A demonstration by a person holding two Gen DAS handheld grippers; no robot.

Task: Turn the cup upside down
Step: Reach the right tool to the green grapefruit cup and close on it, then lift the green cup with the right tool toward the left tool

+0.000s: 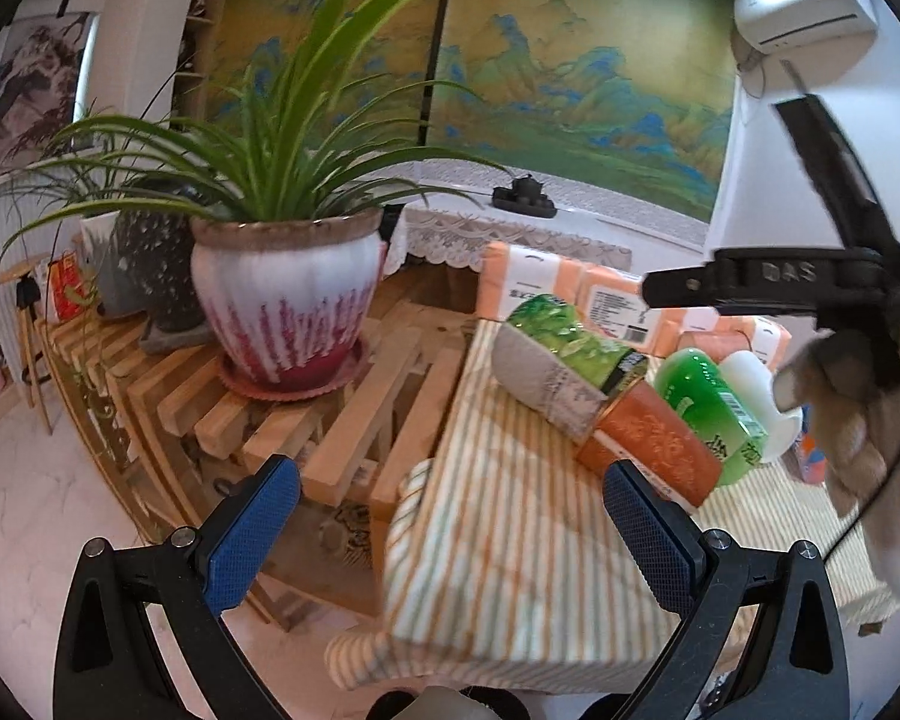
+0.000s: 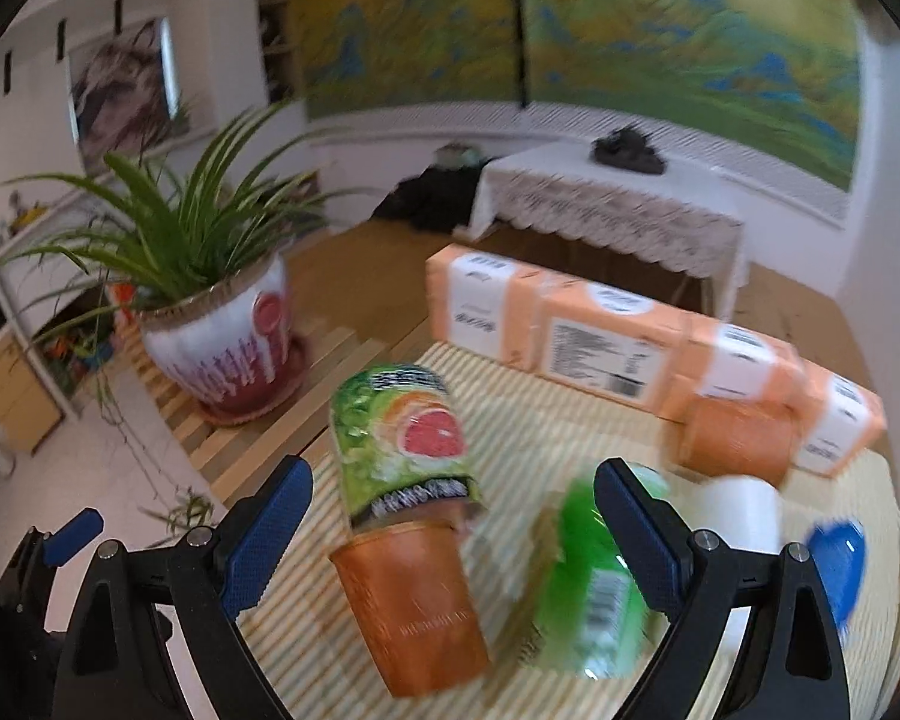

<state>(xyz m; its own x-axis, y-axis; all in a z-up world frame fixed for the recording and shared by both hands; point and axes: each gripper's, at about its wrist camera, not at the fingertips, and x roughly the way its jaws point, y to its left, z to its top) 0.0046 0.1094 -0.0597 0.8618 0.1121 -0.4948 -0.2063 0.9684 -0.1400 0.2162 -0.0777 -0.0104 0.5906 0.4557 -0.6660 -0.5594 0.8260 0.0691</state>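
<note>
Right claw (image 2: pixel 453 531) (wide open) above orange cup (image 2: pixel 414 606), apparently empty.

The letters "DAS" stand on the black clamp arm (image 1: pixel 789 272) at the right in the left wrist view. The green bottle (image 1: pixel 714 414) has a barcode and white signs, too blurry to read. The peach packs (image 2: pixel 606 348) far on the table have white labels with tiny print, also unreadable.
</note>
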